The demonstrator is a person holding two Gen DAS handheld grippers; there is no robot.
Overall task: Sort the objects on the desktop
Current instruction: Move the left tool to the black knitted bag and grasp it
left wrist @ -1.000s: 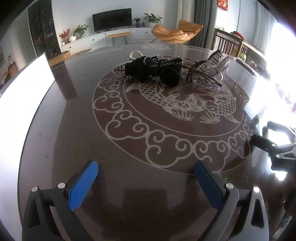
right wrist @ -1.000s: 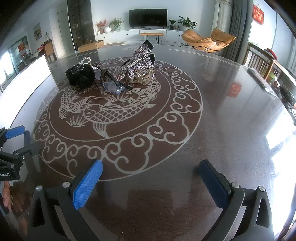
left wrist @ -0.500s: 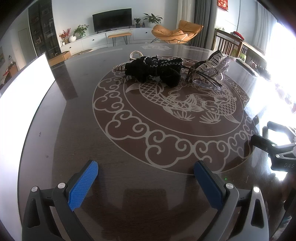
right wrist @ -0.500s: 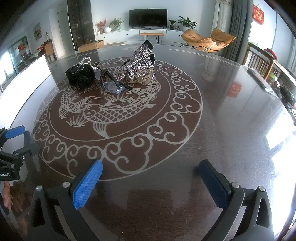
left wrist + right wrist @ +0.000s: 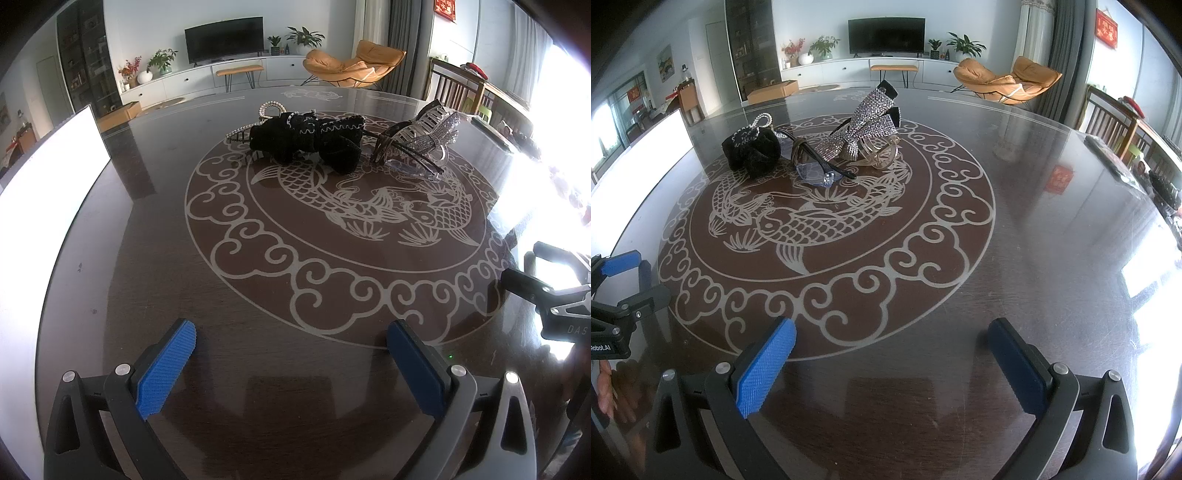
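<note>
A heap of accessories lies at the far side of the round table's fish design. In it are a black fabric scrunchie [image 5: 310, 138] [image 5: 751, 153], a pearl loop [image 5: 270, 110], a rhinestone bow clip [image 5: 434, 131] [image 5: 866, 122], a clear claw clip [image 5: 882, 155] and dark sunglasses [image 5: 406, 160] [image 5: 816, 166]. My left gripper [image 5: 291, 354] is open near the table's front edge, far from the heap, nothing between its blue pads. My right gripper [image 5: 892, 350] is open likewise, also well short of the heap.
The dark glossy table [image 5: 155, 258] carries a pale cloud-and-fish pattern. A bright white panel [image 5: 48, 173] stands at its left edge. Wooden chairs [image 5: 1108, 122] stand at the right. Each gripper shows at the edge of the other's view: left gripper [image 5: 617, 291], right gripper [image 5: 554, 295].
</note>
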